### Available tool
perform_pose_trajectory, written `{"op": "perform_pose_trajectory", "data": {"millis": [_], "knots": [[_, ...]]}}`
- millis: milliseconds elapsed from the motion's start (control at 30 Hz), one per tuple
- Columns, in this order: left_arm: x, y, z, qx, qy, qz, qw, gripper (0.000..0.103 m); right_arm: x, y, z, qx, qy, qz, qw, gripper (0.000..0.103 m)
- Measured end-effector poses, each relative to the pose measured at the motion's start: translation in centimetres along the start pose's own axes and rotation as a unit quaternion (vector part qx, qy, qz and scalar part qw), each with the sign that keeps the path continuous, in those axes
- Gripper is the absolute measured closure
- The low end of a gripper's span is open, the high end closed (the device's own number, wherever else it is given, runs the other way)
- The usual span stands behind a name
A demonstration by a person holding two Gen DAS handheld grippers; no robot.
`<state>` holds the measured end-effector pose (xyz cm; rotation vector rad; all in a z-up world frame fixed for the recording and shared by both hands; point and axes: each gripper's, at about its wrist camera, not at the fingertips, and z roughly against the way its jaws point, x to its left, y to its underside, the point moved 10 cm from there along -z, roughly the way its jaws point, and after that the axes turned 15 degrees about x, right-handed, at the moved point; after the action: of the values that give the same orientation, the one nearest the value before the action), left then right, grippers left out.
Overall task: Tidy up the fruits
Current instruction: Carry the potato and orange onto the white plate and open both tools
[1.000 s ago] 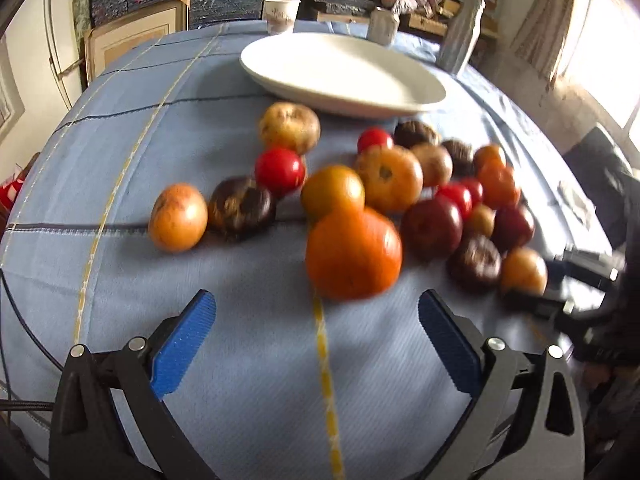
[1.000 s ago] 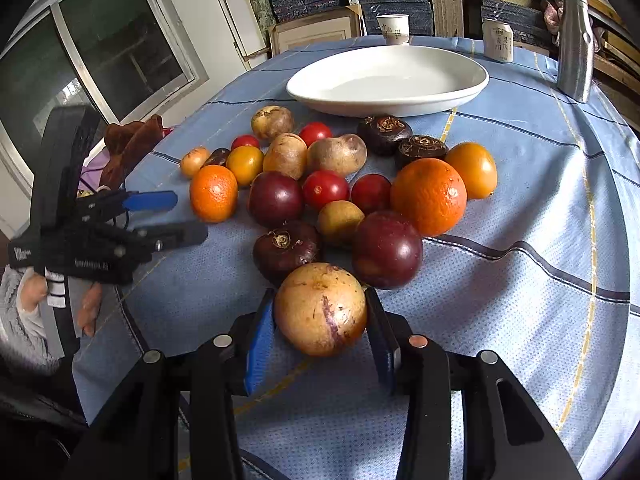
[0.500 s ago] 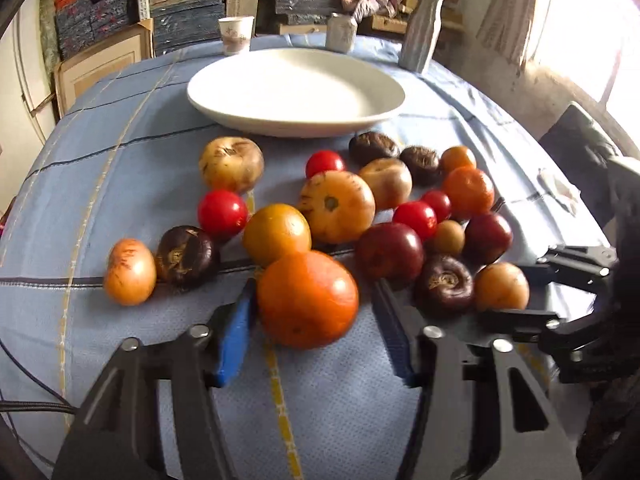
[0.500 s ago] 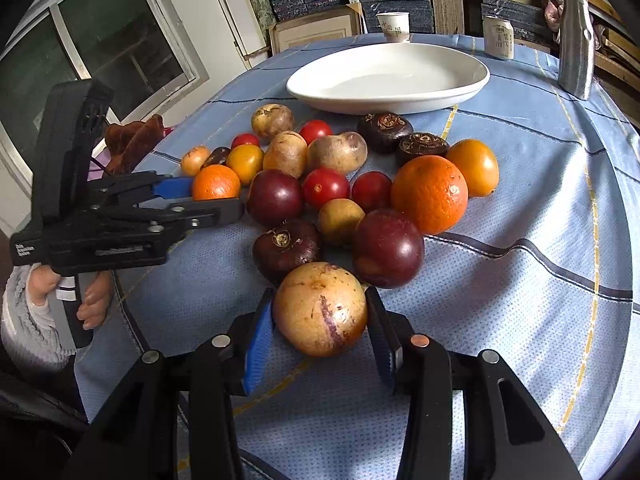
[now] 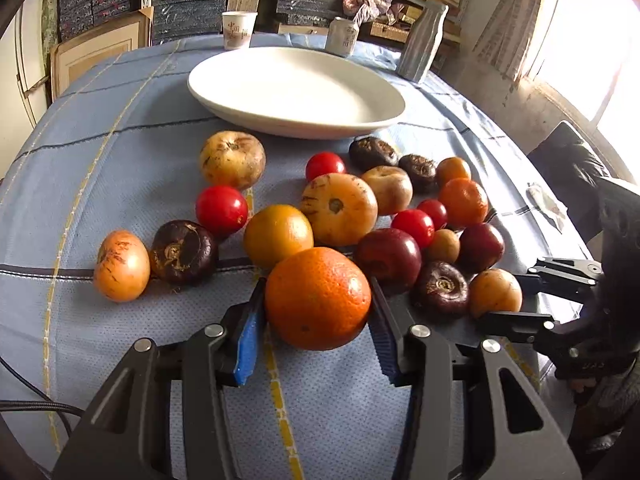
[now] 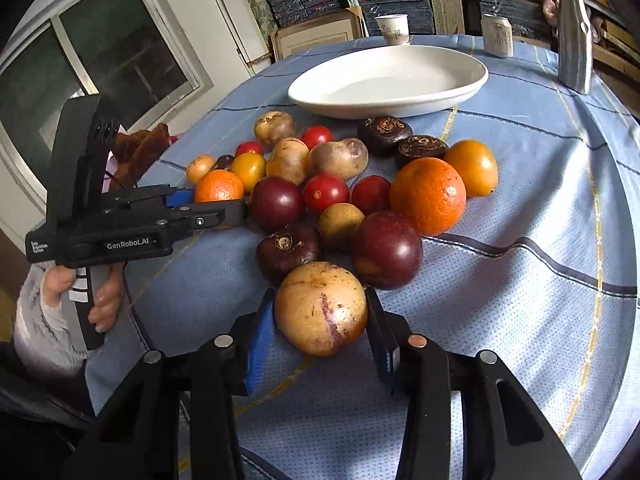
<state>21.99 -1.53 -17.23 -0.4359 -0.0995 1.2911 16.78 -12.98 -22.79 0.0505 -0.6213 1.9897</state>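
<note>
A round desk (image 5: pixel 120 360) covered in a pale blue checked cloth carries a loose heap of fruit.

Seen from the left wrist, the left gripper (image 5: pixel 318 312) has just been closing its jaws, and they now pinch a large orange (image 5: pixel 318 298), the blue pads pressed against both its sides. To the left of these jaws lie a speckled orange-yellow fruit (image 5: pixel 121 266) and a dark brown fruit (image 5: pixel 183 252), touching each other. Just beyond the jaws sit a yellow-orange fruit (image 5: pixel 278 235) and a pale flattened fruit (image 5: pixel 339 209). Well beyond them stands a wide white plate (image 5: pixel 296 92), with nothing in it. To the right of the jaws, a dark red fruit (image 5: pixel 388 260) touches the orange.

Seen from the right wrist, the left gripper shows at the far left, held by a hand (image 6: pixel 102 300) in a grey sleeve. The right gripper (image 6: pixel 320 316) has its jaws pinching a tan fruit with a purple streak (image 6: pixel 321 308), at the near edge of the heap. Just beyond these jaws, on the left, is a dark brown fruit (image 6: pixel 287 248). Beyond them to the right lies a dark red fruit (image 6: pixel 387 249) touching the tan one, then a second orange (image 6: pixel 428 195). Past the plate stand a paper cup (image 6: pixel 393 29), a can (image 6: pixel 497 34) and a silver bottle (image 6: pixel 574 36).
</note>
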Motion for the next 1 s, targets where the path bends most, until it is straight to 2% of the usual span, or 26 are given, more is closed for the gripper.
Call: {"op": "perform_pose_trajectory", "data": {"millis": [100, 167, 233, 300, 400, 500, 533, 633, 733, 800, 833, 900, 1000], "knots": [[-0.1, -0.1, 1.0, -0.012, 0.001, -0.001, 0.9999, 0.056, 0.8, -0.1, 0.6, -0.006, 0.012, 0.017, 1.0, 0.06], [-0.1, -0.9, 2.4, -0.024, 0.004, -0.002, 0.9997, 0.056, 1.6, -0.8, 2.7, -0.025, 0.014, 0.032, 0.999, 0.06], [0.1, -2.9, 4.5, -0.048, -0.012, -0.008, 0.9987, 0.056, 1.8, -2.7, 5.6, -0.055, 0.032, 0.045, 0.997, 0.06], [0.5, -6.2, 6.6, -0.076, -0.024, -0.009, 0.9968, 0.056, 1.3, -5.4, 8.2, -0.09, 0.062, 0.051, 0.993, 0.06], [1.3, -10.9, 7.5, -0.092, -0.027, -0.003, 0.9954, 0.056, 0.0, -11.2, 10.0, -0.128, 0.117, 0.06, 0.983, 0.06], [2.3, -15.1, 5.1, -0.077, -0.031, 0.011, 0.9964, 0.056, -1.8, -15.1, 7.8, -0.135, 0.163, 0.066, 0.975, 0.06], [2.7, -15.7, 4.2, -0.071, -0.027, 0.018, 0.9969, 0.056, -2.6, -16.6, 5.6, -0.126, 0.174, 0.068, 0.974, 0.06], [4.8, -17.1, 0.1, -0.037, -0.011, 0.054, 0.9978, 0.056, -4.3, -18.2, 1.6, -0.111, 0.162, 0.048, 0.979, 0.06], [6.2, -16.9, -3.1, -0.01, -0.017, 0.065, 0.9977, 0.056, -5.5, -19.1, -0.8, -0.098, 0.154, 0.032, 0.983, 0.06], [6.1, -16.9, -3.8, -0.009, -0.018, 0.059, 0.998, 0.056, -5.8, -19.4, -1.5, -0.098, 0.169, 0.037, 0.98, 0.059], [6.0, -16.9, -3.9, -0.008, -0.022, 0.059, 0.998, 0.056, -5.8, -19.7, -1.8, -0.095, 0.16, 0.035, 0.982, 0.059], [5.6, -17.2, -3.6, -0.013, -0.015, 0.055, 0.9983, 0.048, -5.7, -20.0, -1.6, -0.103, 0.158, 0.033, 0.982, 0.057], [5.2, -17.3, -2.4, -0.031, -0.022, 0.052, 0.9979, 0.045, -5.6, -20.0, -1.7, -0.095, 0.158, 0.035, 0.982, 0.054]]}}
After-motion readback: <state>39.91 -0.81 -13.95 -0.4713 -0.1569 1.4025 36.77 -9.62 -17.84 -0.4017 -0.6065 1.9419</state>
